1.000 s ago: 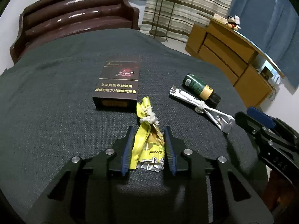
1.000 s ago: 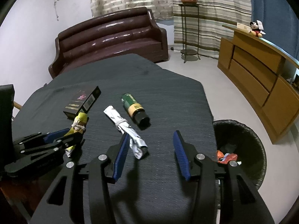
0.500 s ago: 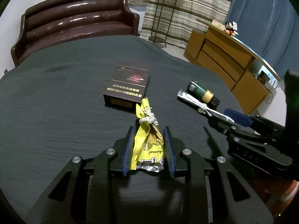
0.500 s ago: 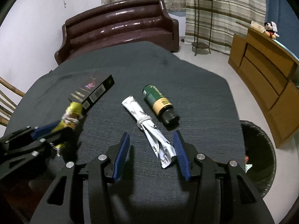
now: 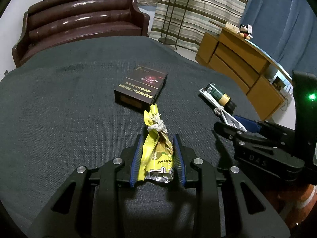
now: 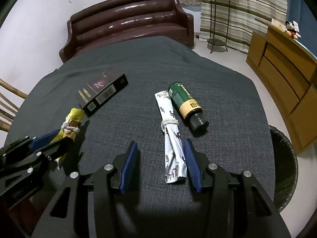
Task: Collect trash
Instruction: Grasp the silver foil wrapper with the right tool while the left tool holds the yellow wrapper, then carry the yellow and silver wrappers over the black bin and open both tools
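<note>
My left gripper (image 5: 157,138) is shut on a yellow snack wrapper (image 5: 158,146) tied with white string, low over the dark tablecloth; it also shows in the right wrist view (image 6: 72,119). My right gripper (image 6: 160,144) is open, its jaws on either side of a white rolled wrapper (image 6: 172,136) tied with string, whose near end lies close to the right jaw. A green bottle (image 6: 186,105) lies just right of that wrapper. A dark cigarette box (image 5: 141,90) lies behind the yellow wrapper.
A black trash bin (image 6: 285,166) stands on the floor off the table's right edge. A brown sofa (image 6: 128,27) is behind the table, a wooden cabinet (image 6: 283,63) to the right, a wooden chair (image 6: 8,107) at left.
My right gripper has moved left and forward until its open jaws straddle the white wrapper. My left gripper stays shut on the yellow wrapper, which has risen slightly.
</note>
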Motion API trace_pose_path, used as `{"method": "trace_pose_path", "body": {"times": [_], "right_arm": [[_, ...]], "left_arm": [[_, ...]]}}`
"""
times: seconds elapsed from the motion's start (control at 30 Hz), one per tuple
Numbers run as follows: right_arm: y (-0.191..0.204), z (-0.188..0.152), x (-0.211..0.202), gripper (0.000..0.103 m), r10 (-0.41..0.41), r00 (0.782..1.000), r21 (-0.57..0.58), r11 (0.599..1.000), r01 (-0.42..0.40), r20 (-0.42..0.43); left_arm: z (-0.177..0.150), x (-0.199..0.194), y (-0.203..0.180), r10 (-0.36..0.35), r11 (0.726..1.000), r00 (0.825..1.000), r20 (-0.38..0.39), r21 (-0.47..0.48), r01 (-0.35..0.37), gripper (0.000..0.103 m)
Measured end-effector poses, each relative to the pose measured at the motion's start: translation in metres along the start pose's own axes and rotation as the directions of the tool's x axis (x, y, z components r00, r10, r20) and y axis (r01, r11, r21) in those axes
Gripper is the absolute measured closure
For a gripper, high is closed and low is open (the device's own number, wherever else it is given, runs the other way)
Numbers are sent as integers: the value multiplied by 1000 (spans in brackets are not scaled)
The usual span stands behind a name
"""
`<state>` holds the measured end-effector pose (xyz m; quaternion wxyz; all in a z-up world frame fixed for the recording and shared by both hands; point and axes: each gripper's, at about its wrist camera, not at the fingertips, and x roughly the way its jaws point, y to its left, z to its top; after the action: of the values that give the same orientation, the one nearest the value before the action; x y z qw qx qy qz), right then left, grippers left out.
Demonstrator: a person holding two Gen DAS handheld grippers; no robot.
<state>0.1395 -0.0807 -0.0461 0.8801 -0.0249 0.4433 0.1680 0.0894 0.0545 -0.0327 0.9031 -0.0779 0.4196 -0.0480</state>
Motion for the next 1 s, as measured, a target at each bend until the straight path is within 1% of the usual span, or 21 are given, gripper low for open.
{"method": "trace_pose_path", "body": {"times": [0.03, 0.1, 0.17, 0.2, 0.23, 0.33, 0.57, 0.7, 0.87, 1.0], "right_arm": [[1, 0, 1, 55, 0, 1000, -3, 1000, 0, -2], [3, -2, 2, 61, -10, 1000, -11, 1000, 10, -6], [3, -3, 1, 65, -15, 1000, -16, 1000, 15, -4], [4, -3, 0, 69, -18, 1000, -17, 1000, 18, -3], [3, -4, 0, 76, -18, 1000, -16, 1000, 18, -3], [3, -5, -1, 85, -16, 1000, -13, 1000, 16, -2], [5, -12, -16, 85, -3, 999, -7, 1000, 4, 46], [0, -14, -30, 85, -8, 997, 8, 1000, 7, 80], [-19, -17, -52, 85, -41, 990, 48, 998, 34, 137], [-39, -21, -67, 85, -90, 981, 84, 994, 77, 174]], "left_arm": [[0, 0, 1, -1, 1000, 1000, 1, 0, 1, 73], [-1, 0, 1, 1, 1000, 1000, 3, 2, -1, 73], [0, 0, 1, 1, 1000, 1000, 7, 4, -1, 73], [-1, 0, -1, 0, 1000, 1000, 7, 4, 0, 73], [-2, 0, -2, -2, 1000, 1000, 8, 4, 2, 73], [-4, -1, -3, -2, 1000, 1000, 9, 8, 2, 73], [-6, -7, -7, -3, 1000, 1000, 24, 3, 3, 73], [-6, -14, -14, -12, 1000, 999, 50, 8, 12, 73], [-5, -21, -33, -34, 999, 996, 79, 35, 31, 73], [-5, -24, -55, -64, 996, 993, 99, 62, 58, 73]]}}
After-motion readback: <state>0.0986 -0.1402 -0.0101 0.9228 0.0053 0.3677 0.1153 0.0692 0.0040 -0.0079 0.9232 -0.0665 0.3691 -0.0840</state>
